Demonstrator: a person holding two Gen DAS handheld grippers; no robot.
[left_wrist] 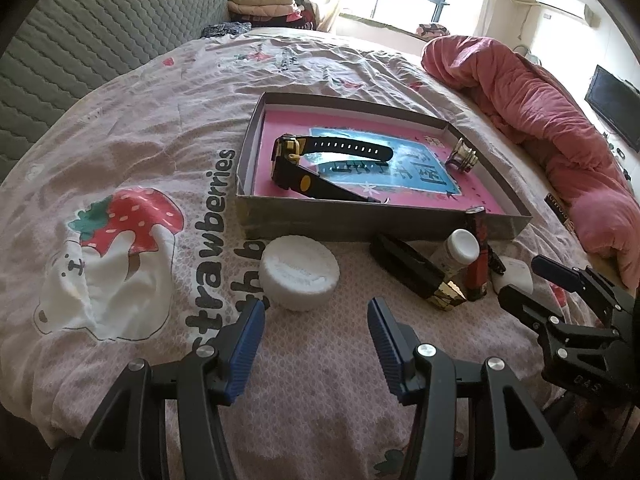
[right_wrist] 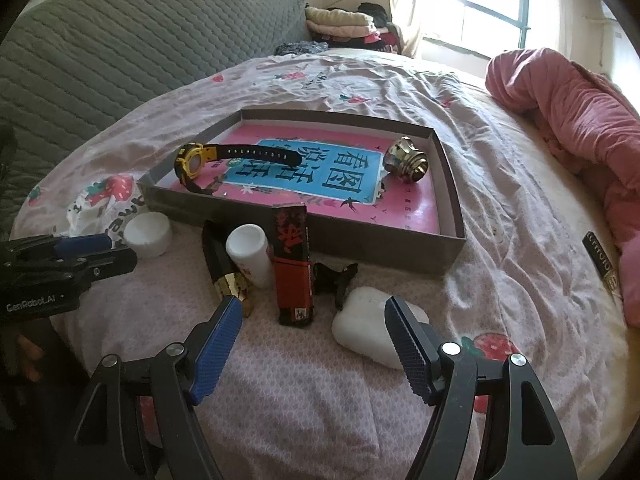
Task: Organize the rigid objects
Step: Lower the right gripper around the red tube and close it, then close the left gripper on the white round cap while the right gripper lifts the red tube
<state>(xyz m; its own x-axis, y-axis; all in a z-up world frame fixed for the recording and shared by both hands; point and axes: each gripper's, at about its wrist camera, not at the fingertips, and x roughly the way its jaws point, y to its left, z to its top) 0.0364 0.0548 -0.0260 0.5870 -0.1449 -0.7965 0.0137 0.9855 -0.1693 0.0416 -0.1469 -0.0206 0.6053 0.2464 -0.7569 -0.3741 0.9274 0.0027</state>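
Note:
A grey shallow box (left_wrist: 352, 216) (right_wrist: 384, 240) with a pink book in its bottom lies on the bed. Inside it rest a black-and-yellow watch (left_wrist: 296, 160) (right_wrist: 196, 162) and a gold metal knob (left_wrist: 463, 157) (right_wrist: 406, 160). In front of the box lie a round white jar (left_wrist: 299, 270) (right_wrist: 147, 234), a black-and-gold tube (left_wrist: 416, 272) (right_wrist: 226, 276), a small white bottle (left_wrist: 460, 250) (right_wrist: 250, 252), a red-and-black box (left_wrist: 478, 264) (right_wrist: 293, 268), a black clip (right_wrist: 334, 276) and a white case (right_wrist: 368, 328). My left gripper (left_wrist: 316, 344) (right_wrist: 100, 252) stands open just short of the white jar. My right gripper (right_wrist: 314, 344) (left_wrist: 528, 280) is open, one finger beside the white case.
A rolled pink duvet (left_wrist: 540, 128) (right_wrist: 580, 128) lies along the right of the bed. A grey quilted headboard (left_wrist: 80, 40) rises at the left. A small black-and-gold object (right_wrist: 602, 270) lies by the duvet. Folded clothes (right_wrist: 344, 20) are stacked near the window.

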